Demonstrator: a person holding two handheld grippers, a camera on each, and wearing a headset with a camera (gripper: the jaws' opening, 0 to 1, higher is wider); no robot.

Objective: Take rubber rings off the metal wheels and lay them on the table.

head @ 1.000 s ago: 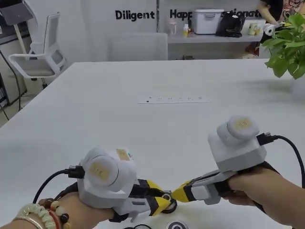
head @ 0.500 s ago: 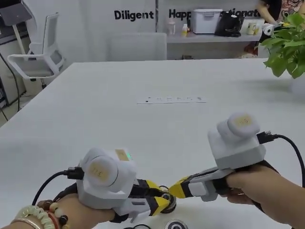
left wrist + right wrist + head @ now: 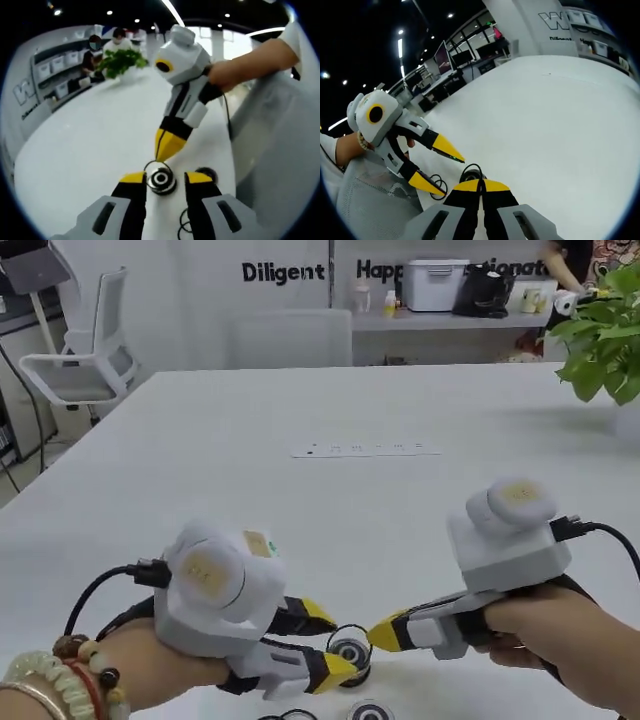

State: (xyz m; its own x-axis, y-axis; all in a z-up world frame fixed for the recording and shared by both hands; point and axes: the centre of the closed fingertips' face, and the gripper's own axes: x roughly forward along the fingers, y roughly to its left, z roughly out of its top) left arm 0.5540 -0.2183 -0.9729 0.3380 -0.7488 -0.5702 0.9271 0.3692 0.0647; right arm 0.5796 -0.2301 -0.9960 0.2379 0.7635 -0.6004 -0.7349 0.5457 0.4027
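White table (image 3: 300,510), lower middle: left gripper (image 3: 451,176) gaping around wheel (image 3: 162,181), right gripper (image 3: 481,185) pinching shut, peeling its ring (image 3: 150,166); loose rings (image 3: 184,223) lying nearby already.

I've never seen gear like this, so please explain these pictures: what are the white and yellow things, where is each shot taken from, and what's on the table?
There is no robot here. A person holds two hand-held grippers. The wide picture comes from a headset camera, and the round ones from a camera on each gripper. The left gripper is open, its jaws either side of a metal wheel on the table. The right gripper is shut and seems to pinch the wheel's thin rubber ring. A second wheel and loose rings lie nearby.
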